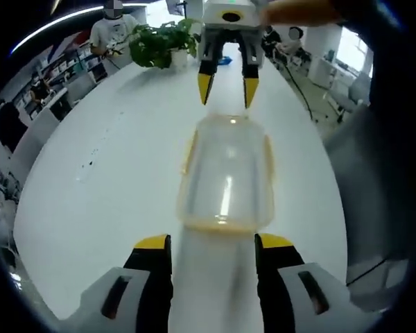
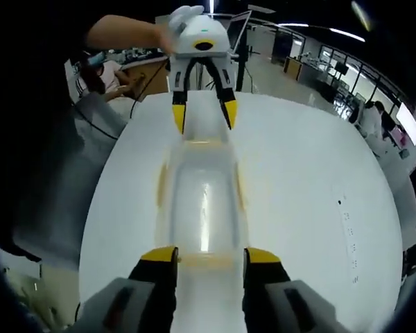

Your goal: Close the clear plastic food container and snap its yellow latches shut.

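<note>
A clear plastic food container [image 1: 225, 173] lies lengthwise on the white table [image 1: 90, 180] with its lid on top. Yellow latches [image 1: 187, 154] show along its sides and at its near end. Whether they are snapped down I cannot tell. My left gripper [image 1: 213, 243] is open just short of the container's near end. My right gripper [image 1: 228, 90] hangs open over the far end. In the right gripper view the container [image 2: 201, 201] runs from my right gripper [image 2: 211, 257], whose tips flank its near end, to the left gripper [image 2: 204, 114] beyond.
A potted plant [image 1: 159, 41] stands at the table's far end. The person's dark clothing [image 1: 388, 139] fills the side nearest the container, and the table edge [image 2: 97, 229] runs close there. People sit at desks [image 1: 111, 31] in the background.
</note>
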`<action>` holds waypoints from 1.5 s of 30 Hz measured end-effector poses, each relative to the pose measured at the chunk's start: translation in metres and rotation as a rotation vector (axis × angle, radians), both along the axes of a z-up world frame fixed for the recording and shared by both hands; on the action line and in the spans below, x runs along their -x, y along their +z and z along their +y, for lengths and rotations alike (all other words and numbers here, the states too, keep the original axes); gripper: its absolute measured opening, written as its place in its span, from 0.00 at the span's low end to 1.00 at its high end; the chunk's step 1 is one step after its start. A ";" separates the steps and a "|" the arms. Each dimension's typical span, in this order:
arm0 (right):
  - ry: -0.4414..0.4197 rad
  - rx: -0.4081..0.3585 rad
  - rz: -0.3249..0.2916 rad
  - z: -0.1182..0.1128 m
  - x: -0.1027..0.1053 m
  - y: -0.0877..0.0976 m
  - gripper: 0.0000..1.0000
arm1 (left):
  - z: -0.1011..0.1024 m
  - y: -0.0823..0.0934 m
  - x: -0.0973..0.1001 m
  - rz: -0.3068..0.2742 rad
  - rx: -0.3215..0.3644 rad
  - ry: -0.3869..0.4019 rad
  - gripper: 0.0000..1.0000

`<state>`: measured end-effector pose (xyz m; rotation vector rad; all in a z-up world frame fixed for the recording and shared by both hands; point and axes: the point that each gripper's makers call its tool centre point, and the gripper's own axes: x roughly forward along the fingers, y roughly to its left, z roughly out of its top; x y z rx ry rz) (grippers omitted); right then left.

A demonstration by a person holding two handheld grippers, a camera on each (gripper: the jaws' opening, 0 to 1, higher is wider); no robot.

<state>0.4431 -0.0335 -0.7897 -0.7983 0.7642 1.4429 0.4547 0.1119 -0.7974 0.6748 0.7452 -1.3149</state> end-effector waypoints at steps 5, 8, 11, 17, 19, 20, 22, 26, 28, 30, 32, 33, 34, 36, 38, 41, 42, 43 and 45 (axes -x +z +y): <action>0.017 -0.013 0.001 0.018 0.001 -0.005 0.32 | -0.022 -0.001 0.004 0.028 0.038 -0.009 0.36; 0.023 -0.028 0.000 0.029 0.002 -0.004 0.31 | -0.038 0.000 0.006 0.027 0.057 -0.024 0.37; 0.027 -0.042 0.001 0.039 0.002 -0.002 0.31 | -0.055 0.001 0.006 0.030 0.087 -0.033 0.38; 0.043 -0.057 0.004 0.058 0.001 -0.002 0.31 | -0.083 0.001 0.010 0.038 0.112 -0.067 0.38; 0.050 -0.059 0.005 0.063 0.001 -0.003 0.31 | -0.088 0.002 0.010 0.039 0.118 -0.075 0.38; 0.055 -0.059 0.004 0.065 0.001 -0.003 0.31 | -0.089 0.003 0.010 0.040 0.120 -0.077 0.38; 0.073 -0.051 0.001 0.067 0.003 -0.005 0.31 | -0.091 0.002 0.011 0.043 0.120 -0.083 0.37; 0.087 -0.042 0.011 0.068 0.003 -0.007 0.31 | -0.092 -0.001 0.013 0.043 0.110 -0.097 0.36; 0.086 -0.043 0.014 0.069 0.002 -0.007 0.31 | -0.093 -0.002 0.013 0.043 0.109 -0.095 0.35; 0.089 -0.041 0.004 0.069 0.000 -0.008 0.31 | -0.093 -0.003 0.011 0.030 0.104 -0.098 0.34; 0.081 -0.039 0.021 0.069 -0.001 -0.009 0.37 | -0.093 -0.005 0.012 0.037 0.099 -0.099 0.35; 0.082 -0.039 0.014 0.069 -0.002 -0.010 0.42 | -0.094 -0.005 0.014 0.036 0.100 -0.100 0.37; 0.086 -0.033 0.003 0.068 -0.004 -0.011 0.44 | -0.095 -0.005 0.015 0.030 0.100 -0.102 0.38; 0.092 -0.026 0.004 0.067 -0.005 -0.012 0.44 | -0.096 -0.005 0.016 0.018 0.100 -0.099 0.42; 0.090 -0.027 0.011 0.067 -0.006 -0.012 0.45 | -0.097 -0.005 0.019 0.016 0.102 -0.101 0.45; 0.116 -0.010 0.015 0.065 -0.007 -0.015 0.49 | -0.097 -0.006 0.024 0.013 0.100 -0.103 0.46; 0.124 -0.010 0.011 0.066 -0.007 -0.015 0.52 | -0.097 -0.005 0.025 0.015 0.105 -0.098 0.47; 0.124 -0.012 0.010 0.066 -0.009 -0.015 0.53 | -0.098 -0.004 0.026 0.014 0.115 -0.093 0.46; 0.117 -0.009 0.040 0.067 -0.010 -0.015 0.53 | -0.099 -0.002 0.030 0.005 0.120 -0.086 0.47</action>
